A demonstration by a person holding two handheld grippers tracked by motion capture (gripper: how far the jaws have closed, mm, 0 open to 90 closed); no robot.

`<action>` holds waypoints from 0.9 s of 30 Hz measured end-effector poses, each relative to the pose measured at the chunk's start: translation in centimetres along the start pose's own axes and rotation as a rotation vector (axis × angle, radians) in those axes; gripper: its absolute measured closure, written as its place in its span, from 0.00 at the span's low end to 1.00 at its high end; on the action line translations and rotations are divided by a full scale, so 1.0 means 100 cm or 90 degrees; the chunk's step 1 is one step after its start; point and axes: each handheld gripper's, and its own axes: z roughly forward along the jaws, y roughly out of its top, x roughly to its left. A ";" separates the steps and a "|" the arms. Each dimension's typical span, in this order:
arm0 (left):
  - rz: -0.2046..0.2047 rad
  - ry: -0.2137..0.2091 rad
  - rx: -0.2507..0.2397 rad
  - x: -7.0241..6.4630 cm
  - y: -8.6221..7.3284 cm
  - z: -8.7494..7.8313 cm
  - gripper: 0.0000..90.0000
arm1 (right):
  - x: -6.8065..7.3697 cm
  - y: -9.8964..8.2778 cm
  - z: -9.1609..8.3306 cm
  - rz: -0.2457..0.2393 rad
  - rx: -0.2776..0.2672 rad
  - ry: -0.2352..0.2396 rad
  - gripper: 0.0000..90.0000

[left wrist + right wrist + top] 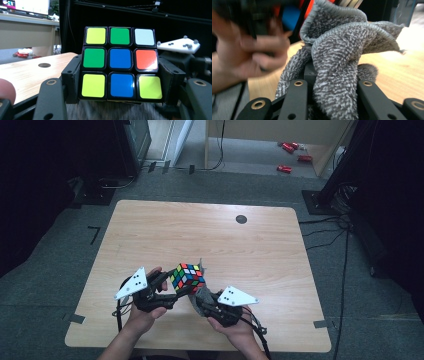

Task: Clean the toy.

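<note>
Item: multicoloured plastic puzzle cube (120, 62), clamped between left gripper (167, 287) fingers above the wooden bench (150, 235); grey terry cloth (337, 65), pinched in right gripper (207, 302) fingers, just below-right of cube.

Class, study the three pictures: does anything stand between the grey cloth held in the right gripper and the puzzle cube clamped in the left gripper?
Nothing visible does. The left gripper clamps the cube by its sides, leaving the coloured faces bare. The cloth, pinched in the right gripper, sits just beside and below the cube, with no object between them.
</note>
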 end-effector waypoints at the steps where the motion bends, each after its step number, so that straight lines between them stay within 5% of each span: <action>1: 0.002 0.002 0.000 0.000 0.000 0.000 0.38 | 0.001 -0.001 0.002 -0.011 0.009 -0.008 0.80; 3: -0.003 0.001 -0.001 0.001 0.001 -0.001 0.38 | -0.002 0.000 -0.001 -0.010 0.002 -0.028 0.80; 6: -0.002 -0.006 0.011 0.002 -0.002 0.001 0.38 | -0.013 0.008 -0.017 0.042 -0.075 -0.064 0.80; 8: -0.002 -0.012 0.015 0.000 -0.003 0.004 0.38 | -0.015 0.012 -0.024 0.041 -0.108 -0.077 0.80; 19: -0.010 0.004 -0.005 0.003 -0.001 -0.001 0.38 | 0.012 -0.007 0.008 -0.039 0.013 -0.009 0.79; 22: -0.010 0.002 -0.006 0.004 0.000 -0.002 0.38 | 0.004 -0.002 0.001 -0.022 -0.008 -0.048 0.79; 27: -0.011 -0.007 0.001 0.002 -0.002 0.001 0.38 | -0.015 0.008 -0.021 0.053 -0.102 -0.114 0.79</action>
